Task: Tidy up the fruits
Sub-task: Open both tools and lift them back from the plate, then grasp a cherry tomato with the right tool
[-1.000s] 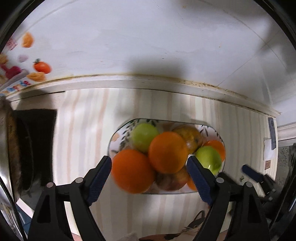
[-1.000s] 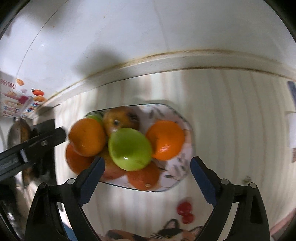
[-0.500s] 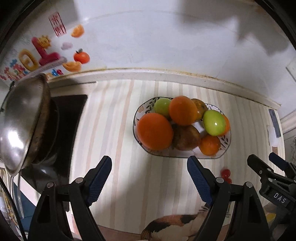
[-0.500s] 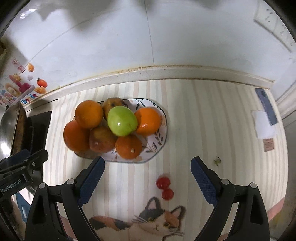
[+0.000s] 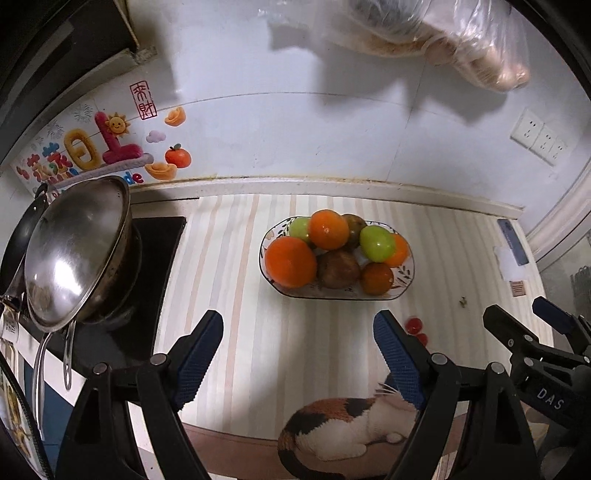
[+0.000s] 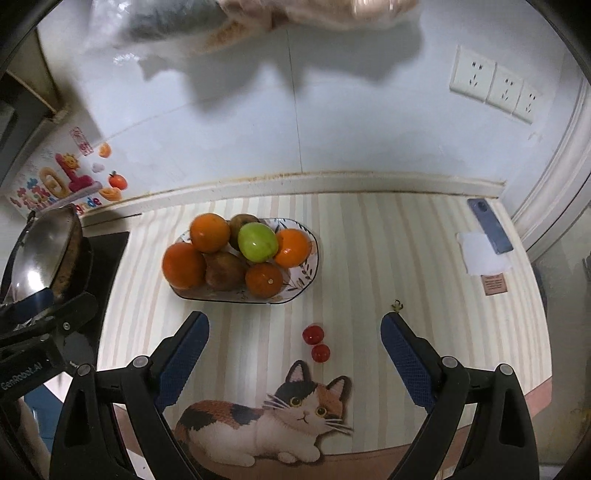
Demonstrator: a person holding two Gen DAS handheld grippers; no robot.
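A patterned plate [image 5: 404,275] [image 6: 306,275] stands on the striped mat, heaped with oranges [image 5: 291,262] [image 6: 184,265], green apples [image 5: 376,243] [image 6: 257,242] and brownish fruits [image 5: 338,269] [image 6: 225,271]. Two small red tomatoes [image 6: 313,334] [image 5: 413,325] lie on the mat in front of the plate. My left gripper [image 5: 298,354] hangs open above the mat, well short of the plate, with nothing between its fingers. My right gripper [image 6: 294,356] is open too, empty, above the tomatoes. Each gripper shows at the edge of the other's view.
A steel wok [image 5: 74,258] [image 6: 44,254] sits on the black stove at the left. A phone [image 6: 489,230] and a white paper [image 6: 482,253] lie at the right, near the wall. A plastic bag [image 5: 443,33] hangs above. A cat picture [image 6: 273,417] marks the mat's near edge.
Both grippers have pulled back and up from the plate, which now looks smaller and farther. The tomatoes, the cat picture, the wok and the wall have come into view. The jaws stay open.
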